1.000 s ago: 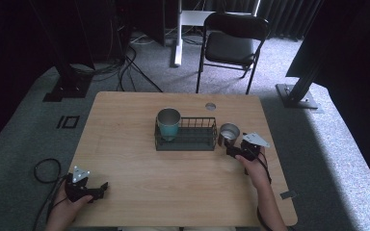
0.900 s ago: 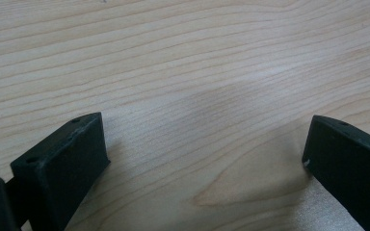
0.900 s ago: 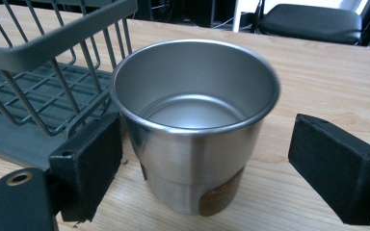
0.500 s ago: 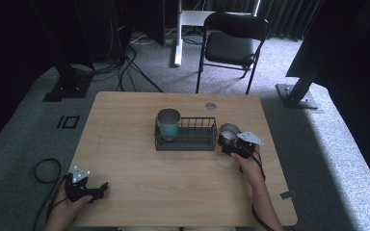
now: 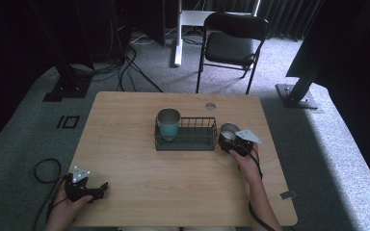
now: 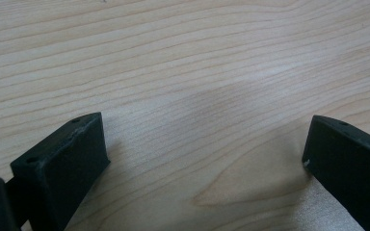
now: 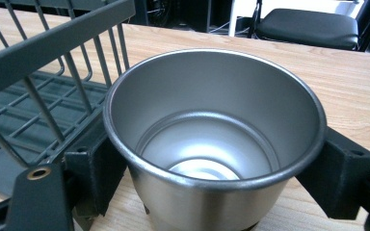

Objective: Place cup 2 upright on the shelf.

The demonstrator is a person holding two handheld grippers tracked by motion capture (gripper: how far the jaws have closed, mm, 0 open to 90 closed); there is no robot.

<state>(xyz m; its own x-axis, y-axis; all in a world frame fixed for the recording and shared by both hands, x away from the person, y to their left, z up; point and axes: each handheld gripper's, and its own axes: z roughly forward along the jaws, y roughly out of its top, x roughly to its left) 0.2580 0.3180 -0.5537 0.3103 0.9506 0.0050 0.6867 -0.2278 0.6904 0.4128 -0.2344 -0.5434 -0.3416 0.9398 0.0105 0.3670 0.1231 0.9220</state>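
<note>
Looking down over the wooden counter (image 5: 139,144), I have a dark wire rack (image 5: 186,135) near its middle, with a teal cup (image 5: 168,123) standing upright in the rack's left end. Just off the rack's right end stands the steel cup (image 5: 229,131), upright on the counter with its mouth up, and this is the one I am working on. A folding chair (image 5: 233,41) stands beyond the far edge.

The risk I see is the rack. In the right gripper view the steel cup (image 7: 212,139) sits just beside the rack's wire wall (image 7: 53,72), and one jaw is wedged into the narrow space between them. If I lift straight over toward the rack, I judge that this jaw or the cup's rim could catch on the top wire and drag the rack, or tip the teal cup. The smooth flared wall could also slide in a light grip.

My right gripper (image 5: 232,142) has its jaws on either side of the steel cup below the rim, touching its wall, so I read it as pinching the cup. My left gripper (image 5: 92,191) rests at the near left corner of the counter, well apart from everything; in the left gripper view its jaws are spread wide over bare wood (image 6: 188,91), holding nothing.
</note>
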